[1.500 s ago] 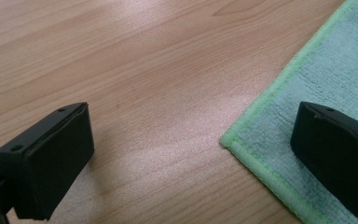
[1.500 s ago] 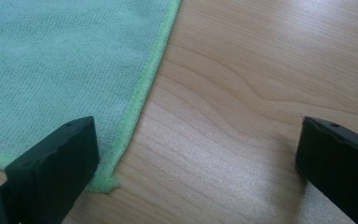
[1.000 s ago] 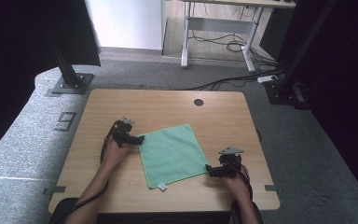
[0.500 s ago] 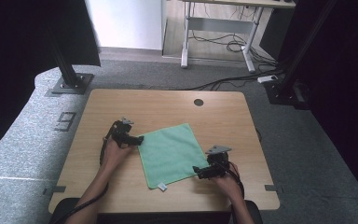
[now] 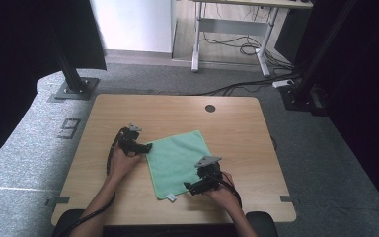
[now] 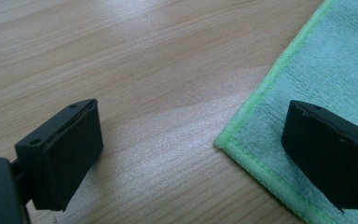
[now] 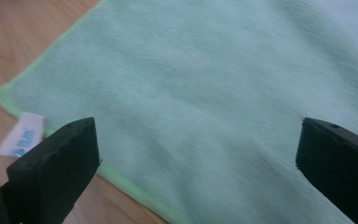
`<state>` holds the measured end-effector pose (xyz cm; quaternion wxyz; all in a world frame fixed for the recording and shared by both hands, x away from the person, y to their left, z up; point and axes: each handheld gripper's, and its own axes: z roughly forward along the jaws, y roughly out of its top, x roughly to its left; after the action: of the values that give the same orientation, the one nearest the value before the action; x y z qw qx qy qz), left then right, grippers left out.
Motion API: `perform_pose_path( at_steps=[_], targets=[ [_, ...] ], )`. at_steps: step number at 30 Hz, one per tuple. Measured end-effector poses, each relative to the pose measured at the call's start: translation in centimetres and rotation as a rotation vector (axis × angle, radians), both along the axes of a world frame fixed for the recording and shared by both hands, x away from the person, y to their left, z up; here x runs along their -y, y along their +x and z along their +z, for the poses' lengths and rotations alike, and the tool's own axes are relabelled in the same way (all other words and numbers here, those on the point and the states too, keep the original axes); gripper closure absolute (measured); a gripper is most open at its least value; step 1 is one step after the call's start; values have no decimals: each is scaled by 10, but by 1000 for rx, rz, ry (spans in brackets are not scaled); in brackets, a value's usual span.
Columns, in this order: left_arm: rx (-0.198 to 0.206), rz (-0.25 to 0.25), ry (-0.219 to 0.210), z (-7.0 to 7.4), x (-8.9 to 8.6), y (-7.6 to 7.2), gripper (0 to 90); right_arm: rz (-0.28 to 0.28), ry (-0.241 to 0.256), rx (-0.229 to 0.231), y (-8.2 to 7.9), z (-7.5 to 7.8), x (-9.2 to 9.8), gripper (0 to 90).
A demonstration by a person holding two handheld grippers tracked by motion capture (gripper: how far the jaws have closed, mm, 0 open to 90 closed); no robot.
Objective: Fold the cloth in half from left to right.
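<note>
On the table (image 5: 103, 118) a green cloth (image 5: 175, 160) lies flat near the front edge, and that cloth is our landmark. Our right gripper (image 5: 197, 185) has slid in from beyond the cloth's right side over the last second and now sits over its near edge, fingers wide apart, close to the white label (image 7: 21, 134) at the near corner. Our left gripper (image 5: 145, 147) has kept its place at the cloth's left corner, fingers also apart, one over the cloth and one over bare wood. We judge both are now set to pinch corners, perhaps for a fold. Beyond the cloth we see a cable hole (image 5: 210, 107); nothing stands in the way.
</note>
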<state>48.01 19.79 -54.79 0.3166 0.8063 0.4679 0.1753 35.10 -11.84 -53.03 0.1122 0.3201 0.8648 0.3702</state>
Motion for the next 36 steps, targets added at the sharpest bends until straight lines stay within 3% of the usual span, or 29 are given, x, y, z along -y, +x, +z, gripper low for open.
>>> perform_pose_path(
  at_steps=[10, 21, 31, 36],
  targets=[
    [0, -5, -1, 0, 0, 0, 49, 90, 14, -27, -7, 2, -34, 42],
    [-4, -9, 1, 0, 0, 0, 42, 199, -5, -39, -22, 5, -71, 57],
    [-3, -9, 1, 0, 0, 0, 43, 272, -15, -55, -34, 5, -93, 296],
    [-3, -9, 0, 0, 0, 0, 43, 319, -55, -56, -39, 3, -104, 424]
  ],
)
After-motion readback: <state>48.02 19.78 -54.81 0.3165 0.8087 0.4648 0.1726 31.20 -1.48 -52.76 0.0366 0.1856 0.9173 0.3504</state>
